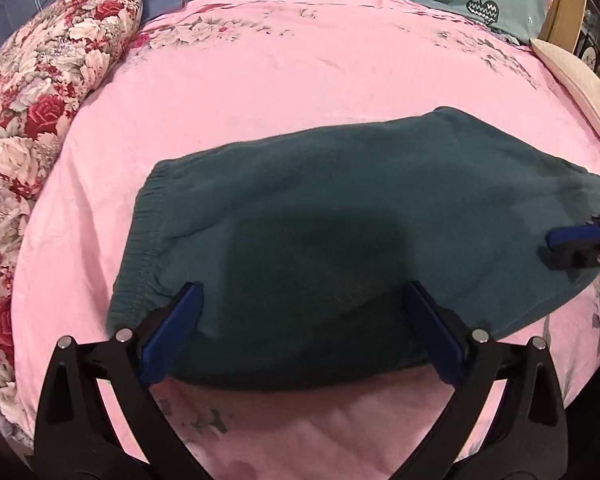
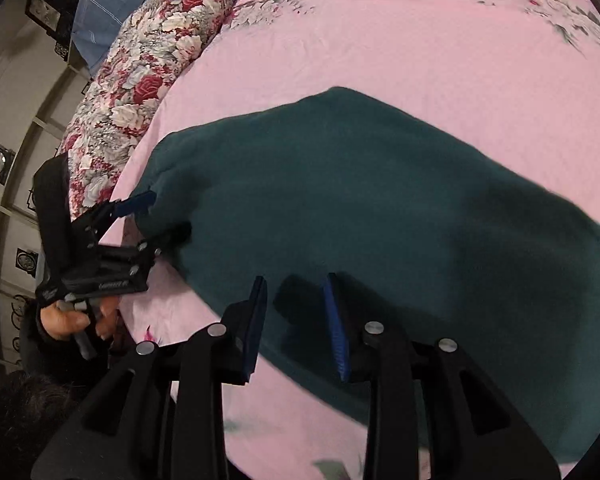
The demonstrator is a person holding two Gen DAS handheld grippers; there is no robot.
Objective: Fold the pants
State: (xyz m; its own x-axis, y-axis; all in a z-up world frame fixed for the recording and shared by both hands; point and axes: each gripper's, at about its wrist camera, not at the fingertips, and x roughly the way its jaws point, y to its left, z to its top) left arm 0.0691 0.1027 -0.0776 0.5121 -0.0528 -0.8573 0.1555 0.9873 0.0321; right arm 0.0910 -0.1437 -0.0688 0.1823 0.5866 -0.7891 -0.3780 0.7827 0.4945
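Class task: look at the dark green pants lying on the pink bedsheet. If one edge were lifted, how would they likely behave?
The pants would probably droop, since they lie limp and flat against the pink bedsheet. The fabric looks thick and fleecy, so likely grippy rather than slippery. The gathered waistband may stretch.

one pants (image 1: 340, 216), two grippers, one floral pillow (image 1: 52, 92), one pink sheet (image 1: 260, 92).

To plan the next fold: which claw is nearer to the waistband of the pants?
Left. The left claw hangs open beside the waistband; the right claw is over the pants' other end.
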